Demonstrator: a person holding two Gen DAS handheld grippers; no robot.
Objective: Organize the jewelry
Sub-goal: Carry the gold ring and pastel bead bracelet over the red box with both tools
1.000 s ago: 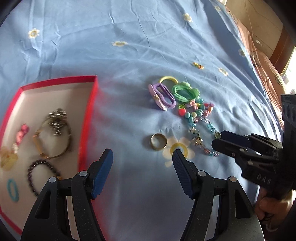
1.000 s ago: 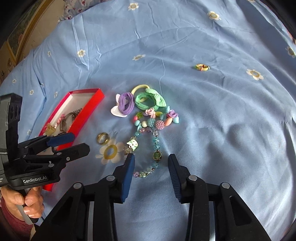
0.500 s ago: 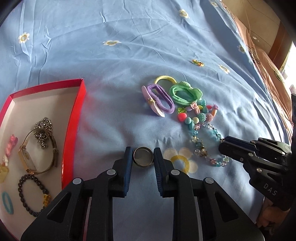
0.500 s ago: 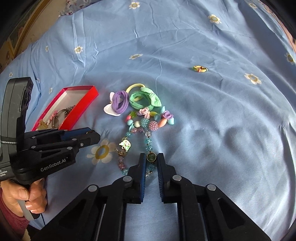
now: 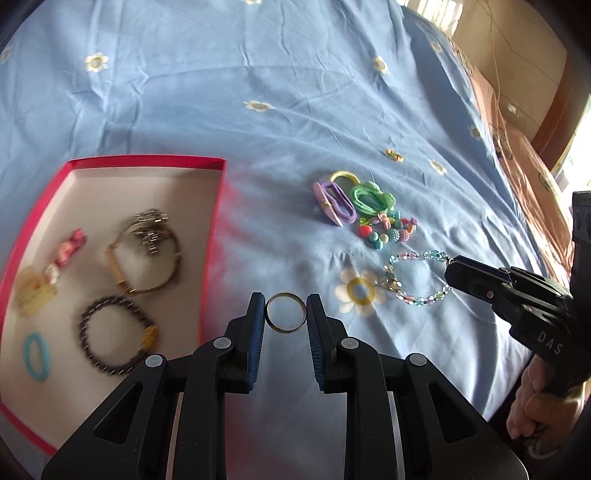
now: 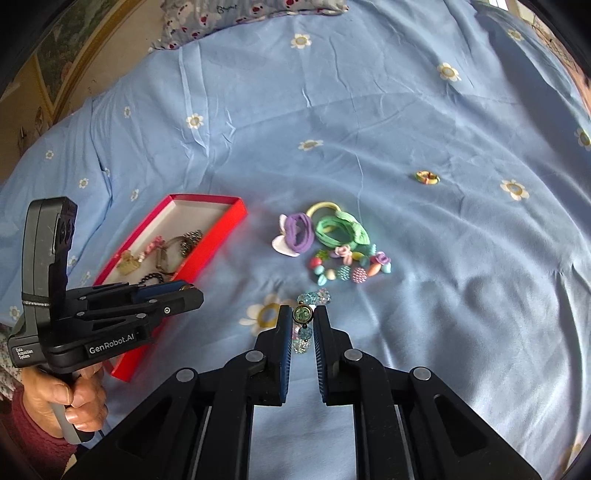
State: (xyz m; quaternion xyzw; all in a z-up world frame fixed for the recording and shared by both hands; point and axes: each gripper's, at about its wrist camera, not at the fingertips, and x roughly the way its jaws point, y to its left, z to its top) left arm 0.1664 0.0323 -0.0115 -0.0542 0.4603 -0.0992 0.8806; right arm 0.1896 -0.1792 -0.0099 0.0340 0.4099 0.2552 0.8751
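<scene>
My left gripper (image 5: 286,312) is shut on a gold ring (image 5: 286,312) and holds it above the blue sheet, just right of the red box (image 5: 212,236). My right gripper (image 6: 303,314) is shut on the round charm of a blue-green beaded bracelet (image 6: 303,334), which hangs lifted from the sheet; it also shows in the left wrist view (image 5: 417,273). The box holds a watch (image 5: 147,254), a dark bead bracelet (image 5: 118,334), a pink clip (image 5: 68,249) and a turquoise ring (image 5: 37,356).
On the sheet lie a purple hair tie (image 6: 297,232), a green hair tie (image 6: 341,230), a yellow band (image 6: 321,208), a colourful bead bracelet (image 6: 349,266) and a small ring (image 6: 426,178) far right. A pillow (image 6: 251,9) lies at the far edge.
My left gripper shut on the gold ring and lifted it toward the box. My right gripper shut on the beaded bracelet and raised it off the sheet.
</scene>
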